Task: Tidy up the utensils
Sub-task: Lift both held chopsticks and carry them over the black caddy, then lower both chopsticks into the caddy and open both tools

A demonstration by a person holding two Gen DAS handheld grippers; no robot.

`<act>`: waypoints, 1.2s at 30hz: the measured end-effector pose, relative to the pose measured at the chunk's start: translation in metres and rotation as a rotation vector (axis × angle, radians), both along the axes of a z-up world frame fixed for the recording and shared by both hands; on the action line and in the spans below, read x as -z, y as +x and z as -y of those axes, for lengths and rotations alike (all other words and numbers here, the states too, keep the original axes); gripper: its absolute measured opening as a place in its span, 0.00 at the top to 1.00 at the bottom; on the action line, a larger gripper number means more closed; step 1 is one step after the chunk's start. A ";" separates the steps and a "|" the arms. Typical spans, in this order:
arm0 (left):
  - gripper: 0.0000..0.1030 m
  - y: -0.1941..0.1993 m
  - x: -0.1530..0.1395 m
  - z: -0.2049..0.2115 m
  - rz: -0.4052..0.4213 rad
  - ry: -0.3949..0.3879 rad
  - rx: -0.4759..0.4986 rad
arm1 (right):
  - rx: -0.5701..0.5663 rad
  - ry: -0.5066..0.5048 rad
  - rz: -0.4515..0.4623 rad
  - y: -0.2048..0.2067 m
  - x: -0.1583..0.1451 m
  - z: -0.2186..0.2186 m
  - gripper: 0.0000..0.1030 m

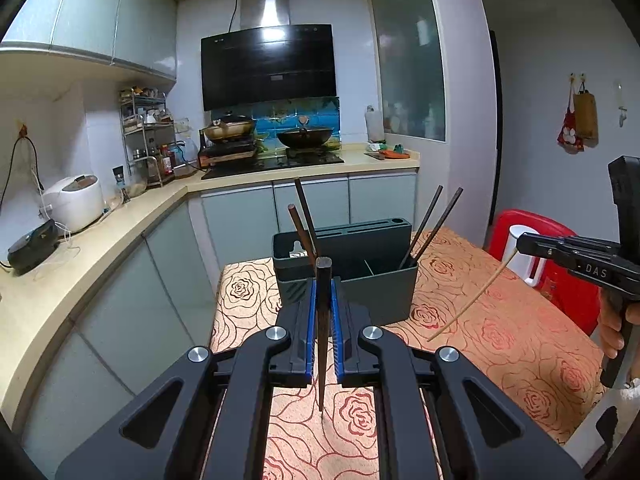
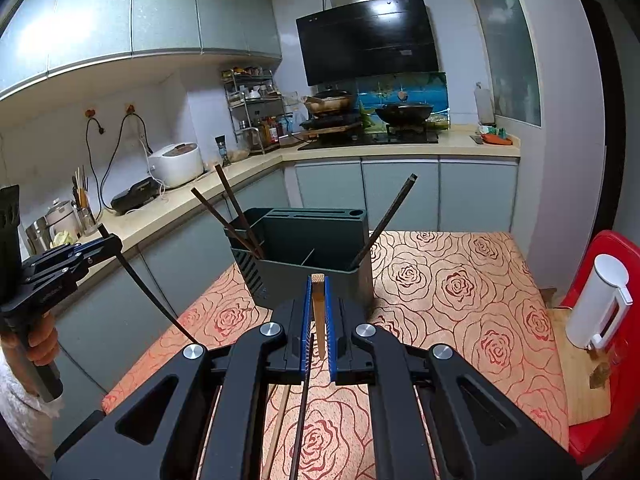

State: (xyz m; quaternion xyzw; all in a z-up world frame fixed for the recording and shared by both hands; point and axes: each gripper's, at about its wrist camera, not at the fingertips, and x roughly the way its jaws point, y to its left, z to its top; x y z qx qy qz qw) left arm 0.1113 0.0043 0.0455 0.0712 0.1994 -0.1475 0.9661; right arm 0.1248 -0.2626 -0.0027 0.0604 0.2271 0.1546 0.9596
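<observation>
A dark grey utensil holder (image 1: 372, 292) (image 2: 288, 276) stands on the rose-patterned tablecloth (image 1: 500, 320). Two dark chopsticks (image 1: 305, 216) lean in its left compartment and two more (image 1: 430, 220) in its right. My left gripper (image 1: 324, 284) (image 2: 116, 240) is shut on a dark chopstick (image 1: 322, 340) that hangs upright, tip down, just in front of the holder. My right gripper (image 2: 318, 280) (image 1: 518, 242) is shut on a pale bamboo chopstick (image 2: 319, 316) (image 1: 468, 300), off to the holder's right. A dark stick (image 2: 300, 420) and a pale stick (image 2: 278, 424) show below the right gripper.
A red chair (image 2: 612, 248) with a white dispenser (image 2: 600, 304) stands right of the table. The kitchen counter (image 1: 100, 248) with a rice cooker (image 1: 76, 200) runs along the left, the stove with pans at the back. A hand (image 2: 40, 340) grips the left tool's handle.
</observation>
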 end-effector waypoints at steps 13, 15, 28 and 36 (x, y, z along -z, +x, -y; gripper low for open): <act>0.94 0.018 -0.018 0.016 0.007 0.029 0.018 | -0.012 0.004 0.013 0.022 -0.018 0.001 0.93; 0.94 0.022 -0.025 0.018 0.015 0.025 0.026 | -0.012 0.004 0.017 0.026 -0.024 0.003 0.93; 0.94 0.056 -0.077 0.042 0.054 -0.004 0.094 | -0.018 -0.009 0.045 0.062 -0.068 0.009 0.93; 0.94 0.075 -0.103 0.050 0.081 -0.030 0.113 | -0.022 0.019 0.043 0.082 -0.086 0.019 0.93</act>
